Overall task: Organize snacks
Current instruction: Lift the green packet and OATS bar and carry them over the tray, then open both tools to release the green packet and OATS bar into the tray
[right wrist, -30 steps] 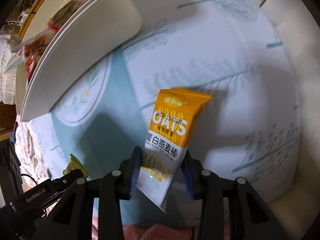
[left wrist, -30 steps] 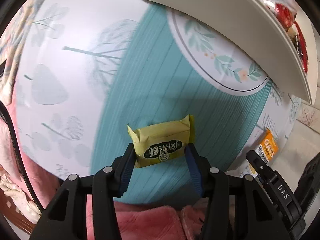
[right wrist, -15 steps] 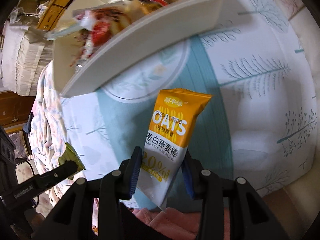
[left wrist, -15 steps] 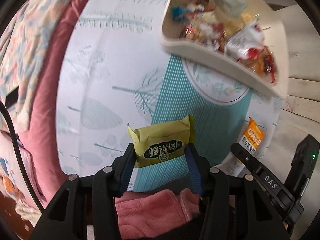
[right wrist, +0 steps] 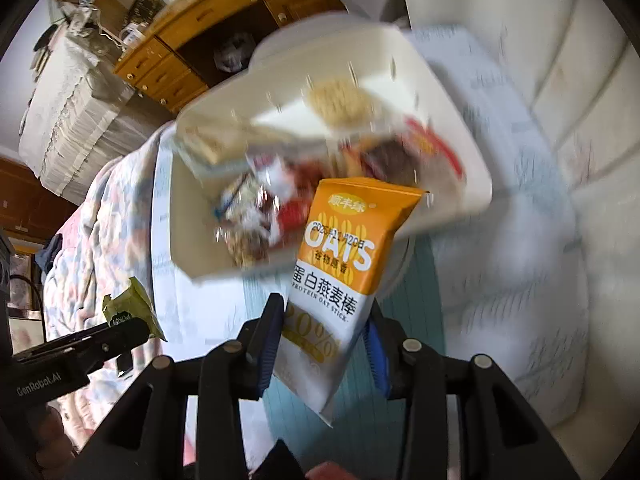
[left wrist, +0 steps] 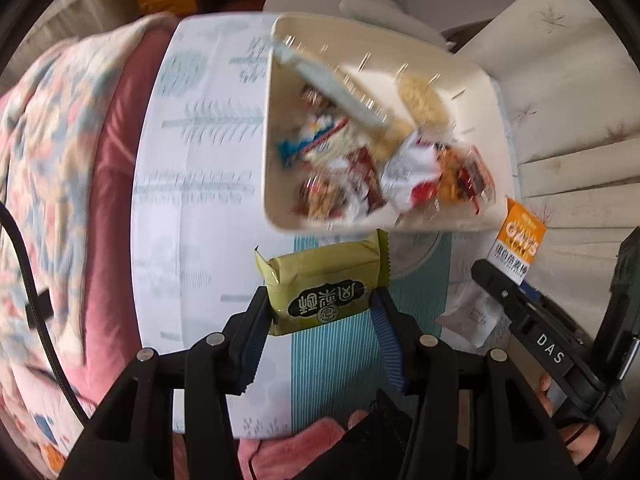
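My left gripper (left wrist: 320, 306) is shut on a green snack packet (left wrist: 322, 282) and holds it above the table, just short of a white tray (left wrist: 280, 224). My right gripper (right wrist: 326, 320) is shut on an orange and white OATS bar packet (right wrist: 340, 264), held upright in front of the same tray (right wrist: 452, 92). The tray holds several wrapped snacks and a round cracker (left wrist: 424, 102). Each gripper shows in the other's view: the right one with the OATS packet (left wrist: 518, 244) at right, the left one with the green packet (right wrist: 128, 308) at left.
The tray rests on a table with a white and teal leaf-patterned cloth (left wrist: 200, 208). A small white packet (left wrist: 474, 316) lies on the cloth at right. A pink and floral blanket (left wrist: 60, 184) lies at left. Wooden drawers (right wrist: 192, 52) stand behind.
Both grippers have risen and tilted up with their packets still held. The tray's inside and the room behind it have come into view. The views are blurred by motion.
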The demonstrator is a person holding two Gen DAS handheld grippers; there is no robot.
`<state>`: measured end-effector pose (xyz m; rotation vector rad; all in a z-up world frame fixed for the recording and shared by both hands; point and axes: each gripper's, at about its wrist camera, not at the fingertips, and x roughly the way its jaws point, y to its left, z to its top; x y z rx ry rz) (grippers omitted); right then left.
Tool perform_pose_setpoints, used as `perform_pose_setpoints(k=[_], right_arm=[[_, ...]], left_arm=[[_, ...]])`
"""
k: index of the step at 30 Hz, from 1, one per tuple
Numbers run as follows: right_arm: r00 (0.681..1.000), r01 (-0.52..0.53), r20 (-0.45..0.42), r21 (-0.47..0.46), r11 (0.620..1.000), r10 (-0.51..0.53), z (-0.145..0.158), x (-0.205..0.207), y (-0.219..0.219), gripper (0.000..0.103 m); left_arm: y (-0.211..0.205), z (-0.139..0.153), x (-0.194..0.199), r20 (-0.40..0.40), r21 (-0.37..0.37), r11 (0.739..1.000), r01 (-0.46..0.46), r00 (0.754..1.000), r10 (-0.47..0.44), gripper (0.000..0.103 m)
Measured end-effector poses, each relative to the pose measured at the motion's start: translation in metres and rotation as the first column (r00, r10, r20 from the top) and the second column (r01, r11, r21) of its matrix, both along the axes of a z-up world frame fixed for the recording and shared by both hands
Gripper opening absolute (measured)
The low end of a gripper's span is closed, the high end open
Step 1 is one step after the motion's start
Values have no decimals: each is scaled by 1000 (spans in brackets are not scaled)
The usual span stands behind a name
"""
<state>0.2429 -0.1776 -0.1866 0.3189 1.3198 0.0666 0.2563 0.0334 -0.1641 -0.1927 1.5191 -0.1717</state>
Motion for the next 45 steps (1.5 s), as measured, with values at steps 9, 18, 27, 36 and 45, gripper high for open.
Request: perform_pose_setpoints(k=[9, 18, 27, 36, 45], right_arm=[[975, 12, 220, -87, 996, 7, 12, 37, 5, 39], [932, 22, 361, -171, 985, 42, -6, 72, 7, 40], [937, 54, 350, -160, 986, 6, -17, 75, -5, 60], [945, 148, 316, -169, 974, -88, -9, 25, -17, 74], [963, 183, 232, -201, 962, -134, -9, -60, -14, 80]], left_arm=[[-10, -10, 31, 111, -18, 999, 28, 993, -25, 49], [-18, -33, 52, 213, -29, 999, 42, 976, -35, 49], [-19, -26, 45, 355, -29, 995, 97, 931, -80, 65], [-1, -12, 13, 402, -38, 993, 108, 912, -84, 66], [16, -2, -44, 435, -58, 989, 137, 895, -98, 69]])
